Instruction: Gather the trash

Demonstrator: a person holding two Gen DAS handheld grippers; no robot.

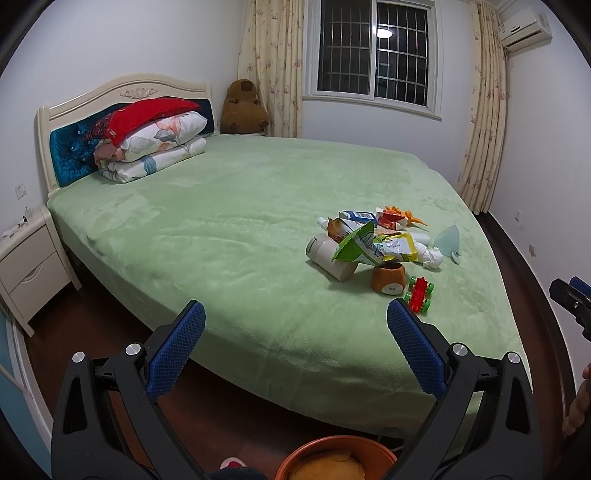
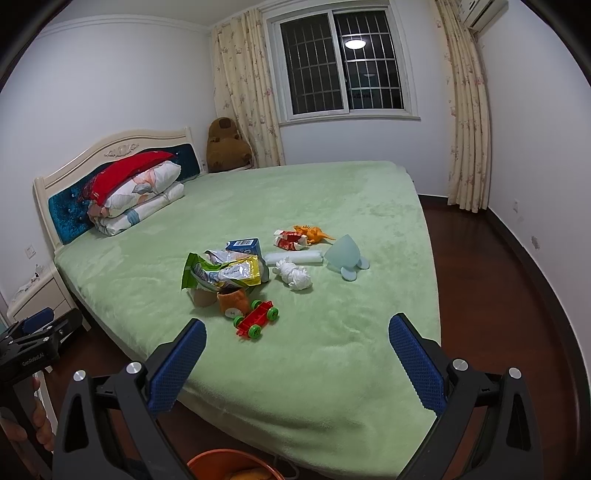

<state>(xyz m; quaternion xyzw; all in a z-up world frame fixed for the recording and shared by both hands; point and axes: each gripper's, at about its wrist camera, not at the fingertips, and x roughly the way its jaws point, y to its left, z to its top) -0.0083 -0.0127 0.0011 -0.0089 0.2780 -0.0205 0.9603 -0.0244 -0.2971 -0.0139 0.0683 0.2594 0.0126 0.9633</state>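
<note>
Bedroom, white walls, dark wood floor point(image 2: 491, 295); a wide bed point(image 1: 240, 221) under a pale green plush cover, with a cream carved headboard point(image 1: 125, 90) padded in blue, folded bedding point(image 1: 155, 147) stacked against it, and a cream two-drawer nightstand point(image 1: 29, 266) just beside it. A barred window point(image 2: 341, 64), dark outside and reflecting a round ceiling lamp, sits between cream floral curtains point(image 2: 467, 110). A brown plush toy point(image 1: 242, 109) sits in the corner by the headboard; a white air conditioner point(image 1: 524, 27) is mounted high on the wall.
</note>
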